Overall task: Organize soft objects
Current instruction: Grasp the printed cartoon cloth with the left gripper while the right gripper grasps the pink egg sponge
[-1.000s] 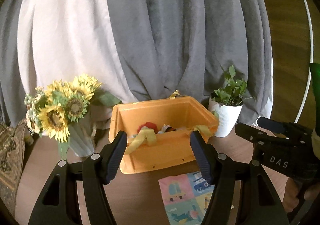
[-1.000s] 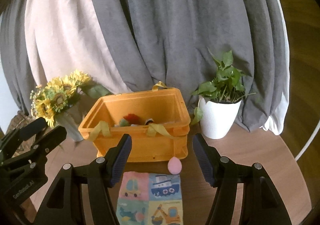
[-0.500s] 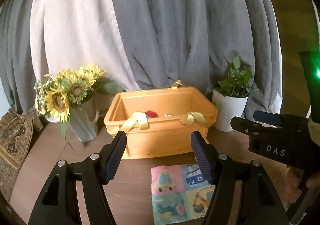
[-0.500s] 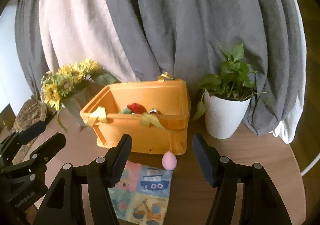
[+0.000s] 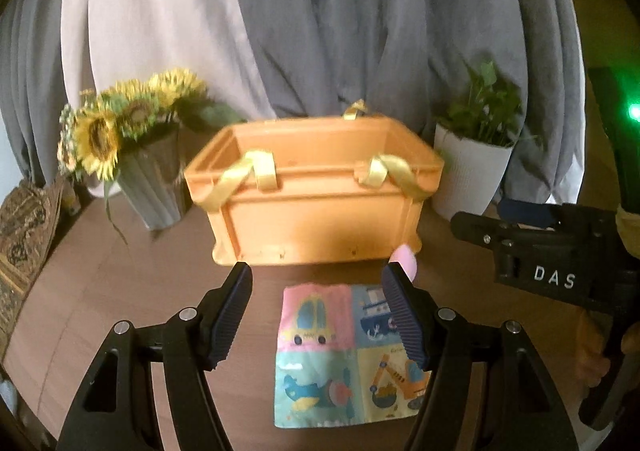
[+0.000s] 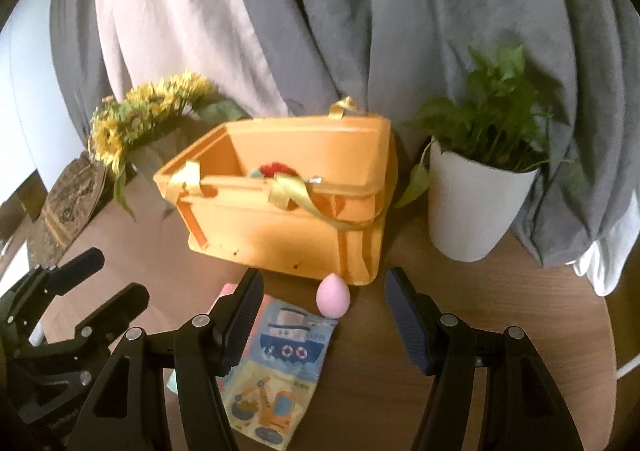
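Cloth book lies beneath both empty, parted jaws.

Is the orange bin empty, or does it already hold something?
Not empty. The right wrist view shows a red soft item inside the orange bin, above its near rim. How full it is cannot be told.
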The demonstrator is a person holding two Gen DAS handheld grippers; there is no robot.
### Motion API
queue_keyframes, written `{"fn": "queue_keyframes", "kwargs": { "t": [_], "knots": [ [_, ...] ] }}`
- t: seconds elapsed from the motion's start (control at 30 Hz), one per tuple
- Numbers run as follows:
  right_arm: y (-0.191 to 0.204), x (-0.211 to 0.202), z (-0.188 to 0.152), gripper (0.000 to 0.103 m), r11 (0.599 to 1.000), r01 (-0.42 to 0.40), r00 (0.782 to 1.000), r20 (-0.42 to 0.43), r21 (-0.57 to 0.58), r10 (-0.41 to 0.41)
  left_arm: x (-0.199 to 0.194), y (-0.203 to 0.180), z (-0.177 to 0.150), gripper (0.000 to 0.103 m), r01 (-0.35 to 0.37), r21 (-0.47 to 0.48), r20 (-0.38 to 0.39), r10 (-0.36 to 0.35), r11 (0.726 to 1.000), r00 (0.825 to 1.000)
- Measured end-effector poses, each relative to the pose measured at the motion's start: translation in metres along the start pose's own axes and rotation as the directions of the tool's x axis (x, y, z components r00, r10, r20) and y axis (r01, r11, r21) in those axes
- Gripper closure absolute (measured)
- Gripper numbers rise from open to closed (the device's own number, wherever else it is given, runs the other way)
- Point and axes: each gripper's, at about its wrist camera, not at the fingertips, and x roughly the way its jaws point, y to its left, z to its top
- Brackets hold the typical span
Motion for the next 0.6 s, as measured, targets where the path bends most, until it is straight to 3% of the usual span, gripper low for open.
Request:
{"fn": "queue_keyframes", "kwargs": {
  "t": [0.6],
  "knots": [
    [-0.008,0.07,-0.025,0.039,0.993,-0.087,0.988,-0.131,-0.084,0.075,0.059,-0.006,-0.043,0.033,-0.012,-0.03,-0.162,0.007,0.999,0.987]
  ]
}}
